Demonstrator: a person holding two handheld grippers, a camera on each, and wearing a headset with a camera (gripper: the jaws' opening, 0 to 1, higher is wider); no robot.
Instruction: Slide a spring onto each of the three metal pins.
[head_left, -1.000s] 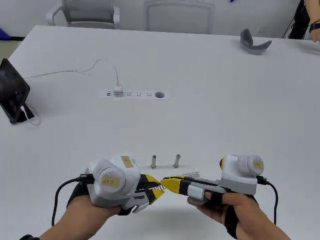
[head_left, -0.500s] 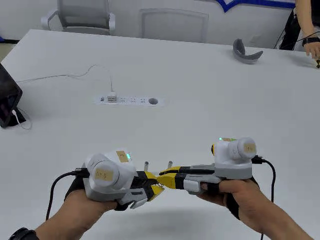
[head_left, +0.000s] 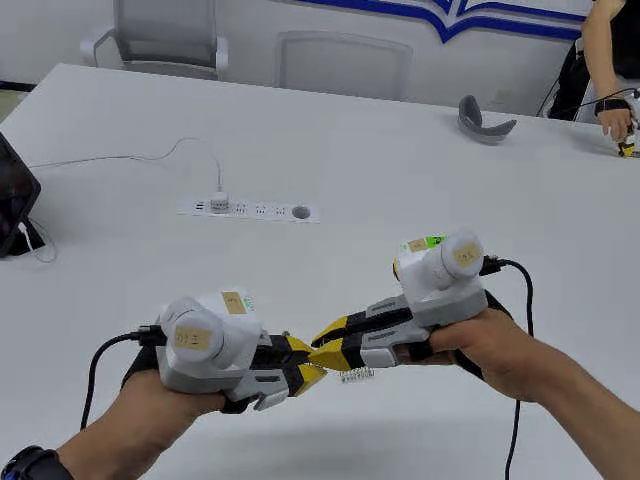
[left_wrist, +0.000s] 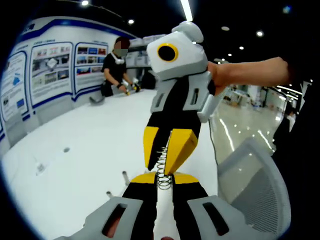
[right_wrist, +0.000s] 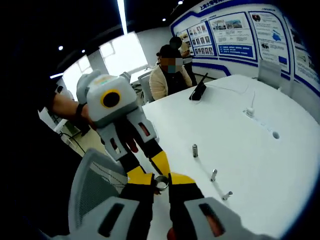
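Tip to tip: left tool (head_left: 307, 369) and right tool (head_left: 324, 346) both clench one thin coiled metal spring (left_wrist: 162, 169) (over white tabletop (head_left: 400, 180)).

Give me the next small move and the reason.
Probably ease the left gripper open, so the right gripper can carry the spring to the pins: both grippers' jaws seem closed on the one spring, tip to tip, and all three look bare.
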